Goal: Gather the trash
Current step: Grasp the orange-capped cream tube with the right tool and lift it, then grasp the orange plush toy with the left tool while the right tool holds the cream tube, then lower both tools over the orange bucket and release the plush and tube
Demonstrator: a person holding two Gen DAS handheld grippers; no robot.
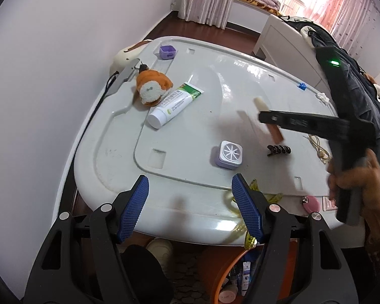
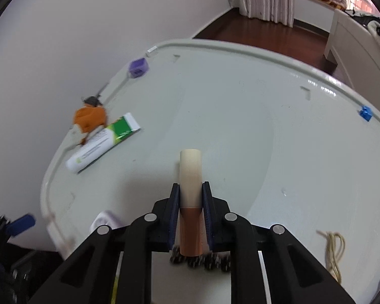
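Observation:
My right gripper point(image 2: 190, 190) is shut on a cream-and-brown tube point(image 2: 190, 177) and holds it above the white table point(image 2: 240, 126). In the left wrist view the same tube point(image 1: 268, 119) sits in the right gripper point(image 1: 266, 117), raised over the table's right side. My left gripper point(image 1: 190, 185) is open and empty at the table's near edge point(image 1: 179, 202). A green-and-white toothpaste tube point(image 1: 173, 105) lies at the left, also in the right wrist view point(image 2: 102, 143). A dark hair claw point(image 1: 278, 150) lies under the held tube.
An orange plush toy point(image 1: 152, 86), a purple box point(image 1: 167, 51), a lilac square case point(image 1: 230, 154), a blue clip point(image 1: 302, 85), a cord point(image 2: 334, 253) and a yellow wrapper point(image 1: 250, 202) lie on the table. An orange bin point(image 1: 230, 276) with bottles stands below.

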